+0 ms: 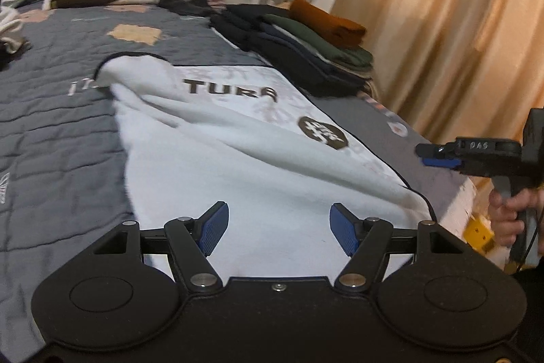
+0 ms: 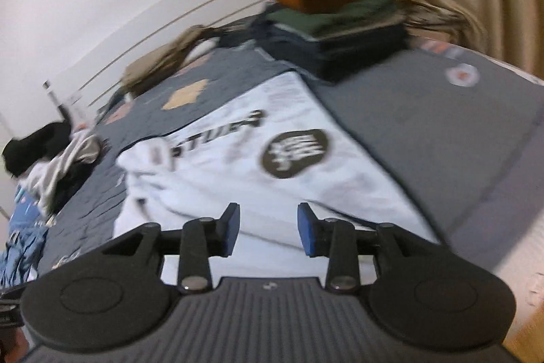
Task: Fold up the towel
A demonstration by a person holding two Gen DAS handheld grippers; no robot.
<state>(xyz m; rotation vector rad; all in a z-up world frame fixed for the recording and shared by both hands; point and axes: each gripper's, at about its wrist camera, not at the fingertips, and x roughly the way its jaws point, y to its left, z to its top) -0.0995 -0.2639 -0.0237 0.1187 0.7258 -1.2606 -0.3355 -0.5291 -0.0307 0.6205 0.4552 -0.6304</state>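
The towel point(image 1: 258, 159) lies rumpled on the bed point(image 1: 51, 125), soft and floppy. Your left gripper point(image 1: 278, 232) and right gripper point(image 2: 268, 232) both hover with jaws apart, empty; take it by the near hemmed corners.

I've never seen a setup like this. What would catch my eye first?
Probably the white towel with dark lettering and a round brown emblem, lying rumpled on the grey quilt. Behind it, a stack of folded clothes topped by an orange piece sits near the curtain. In front, two blue-padded jaws stand open, holding nothing.
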